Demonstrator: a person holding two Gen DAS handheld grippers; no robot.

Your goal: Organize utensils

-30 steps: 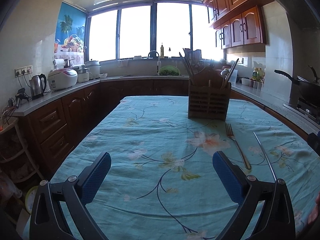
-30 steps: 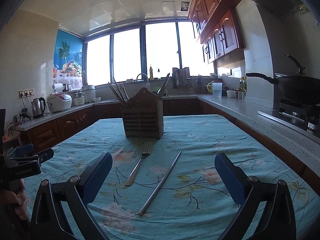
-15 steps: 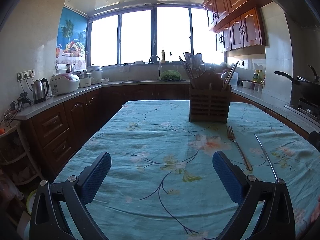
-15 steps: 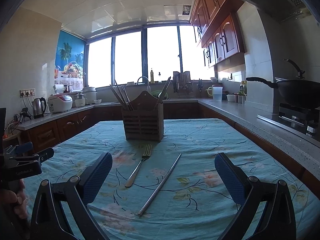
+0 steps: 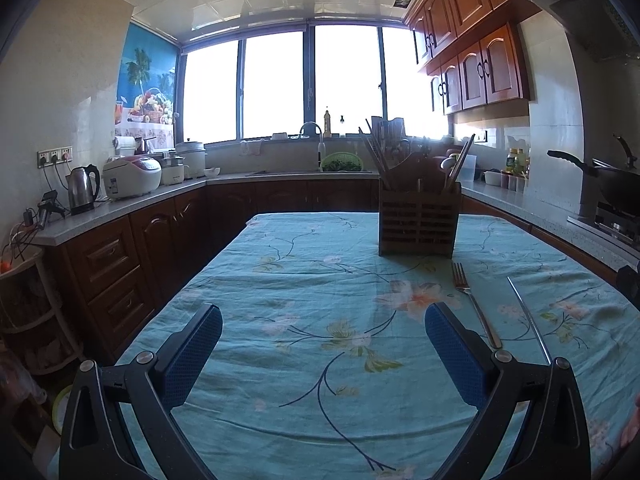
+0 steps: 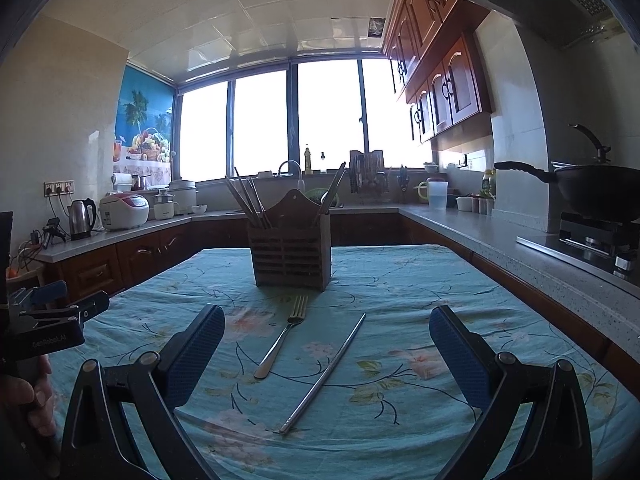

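Over at the left edge of the room, a shiny steel electric kettle (image 5: 83, 188) and a white rice cooker with a pink lid (image 5: 131, 176) stand on the grey side counter, well to the left of the brown slatted wooden utensil holder (image 5: 418, 222).

The left gripper (image 5: 323, 354) hangs above the worktop covered in a teal floral cloth (image 5: 304, 280), its blue-padded fingers (image 5: 194, 354) spread wide and released, with nothing between them. It sits to the near left of the holder, well apart from it.

The holder stands upright toward the far end of the worktop, with dark chopsticks and a few other handles leaning out of its compartments. Just in front of the holder lies a silver metal fork (image 6: 282, 336), tines pointing toward the holder and close to its base without touching it. Just to the right of the fork, angled the other way, lies a long thin silver metal chopstick pair (image 6: 324, 372); I cannot tell whether it is one rod or two pressed together. The two pieces lie apart, closer together toward the holder.

The right gripper (image 6: 326, 356) hovers in front of the holder with both utensils lying in the gap between its wide-open, empty blue fingers (image 6: 460, 354).

Far to the right of the holder, a black wok with a long handle (image 6: 592, 190) sits on the stove.
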